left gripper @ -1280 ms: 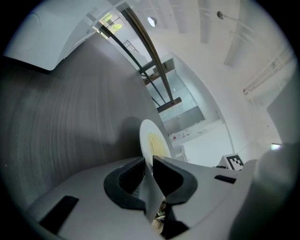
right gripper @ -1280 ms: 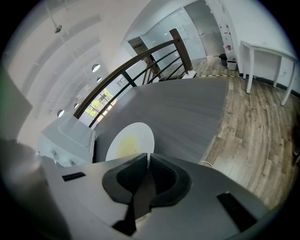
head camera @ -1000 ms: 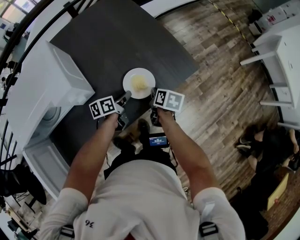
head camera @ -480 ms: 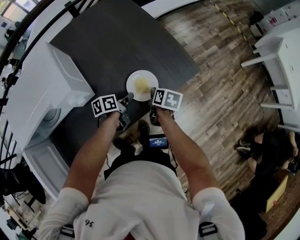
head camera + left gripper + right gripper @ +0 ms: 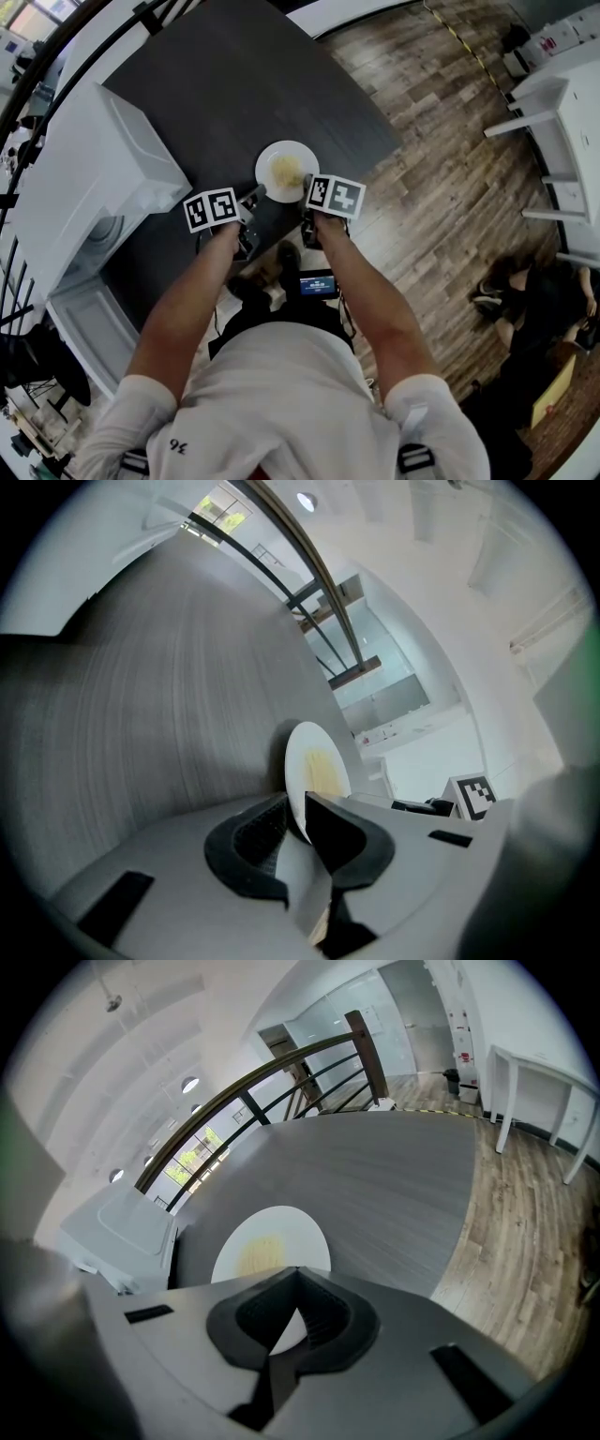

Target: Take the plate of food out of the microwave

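Note:
A white plate [image 5: 287,171] with a yellowish food patch lies on the dark table [image 5: 244,84], out of the microwave [image 5: 89,159]. My left gripper [image 5: 255,196] is turned on its side at the plate's near-left rim. In the left gripper view the plate [image 5: 313,766] stands edge-on between the pads, with my left gripper [image 5: 298,803] shut on its rim. My right gripper [image 5: 307,184] is at the near-right rim. Its jaws have just been closing; in the right gripper view the tips of the right gripper [image 5: 298,1275] meet over the plate [image 5: 272,1241] with nothing clamped between them.
The white microwave stands at the table's left end with its door [image 5: 89,323] swung open toward me. The table's right edge [image 5: 375,164] drops to a wooden floor [image 5: 450,197]. White furniture [image 5: 558,112] stands far right. A seated person [image 5: 534,295] is on the floor at right.
The plate and both grippers have shifted slightly to the right on the table. The right gripper has drawn a little closer to the plate's rim.

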The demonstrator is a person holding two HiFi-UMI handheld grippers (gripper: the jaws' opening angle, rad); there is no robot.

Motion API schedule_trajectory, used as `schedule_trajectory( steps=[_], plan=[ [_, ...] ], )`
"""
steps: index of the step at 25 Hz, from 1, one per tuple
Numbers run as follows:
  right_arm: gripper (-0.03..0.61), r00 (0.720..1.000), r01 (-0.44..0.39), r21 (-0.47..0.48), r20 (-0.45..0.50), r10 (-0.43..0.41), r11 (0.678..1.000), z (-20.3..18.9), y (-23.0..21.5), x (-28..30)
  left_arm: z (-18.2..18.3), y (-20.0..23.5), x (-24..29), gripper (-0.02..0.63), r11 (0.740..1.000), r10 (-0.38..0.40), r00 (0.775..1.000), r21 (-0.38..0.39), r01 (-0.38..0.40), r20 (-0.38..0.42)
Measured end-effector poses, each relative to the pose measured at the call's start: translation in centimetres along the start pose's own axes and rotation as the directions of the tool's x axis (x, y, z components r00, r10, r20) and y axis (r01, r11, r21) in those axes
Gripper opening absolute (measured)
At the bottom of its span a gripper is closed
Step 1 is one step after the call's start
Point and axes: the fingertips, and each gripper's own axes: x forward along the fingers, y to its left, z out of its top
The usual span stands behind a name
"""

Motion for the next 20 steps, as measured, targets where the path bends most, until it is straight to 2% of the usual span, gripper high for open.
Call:
schedule_trajectory(
  steps=[6, 14, 20],
  plan=[
    [0.0, 1.0, -0.012, -0.006, 0.003, 0.012, 1.0, 0.3, 0.2, 0.1, 0.9, 0.2, -1.2, 0.043, 1.0, -0.001, 0.999, 0.027, 0.0, 0.047],
    [0.0, 0.999, -0.052, -0.015, 0.015, 0.053, 0.999, 0.3, 0.4, 0.1, 1.7, -1.5, -2.5, 0.041, 0.996, -0.063, 0.991, 0.068, 0.055, 0.12],
    [0.0, 0.998, -0.057, -0.049, 0.007, 0.058, 0.997, 0.2, 0.6, 0.2, 2.1, -2.4, -3.5, 0.041, 0.993, -0.102, 0.981, 0.068, 0.092, 0.163]
  ],
)
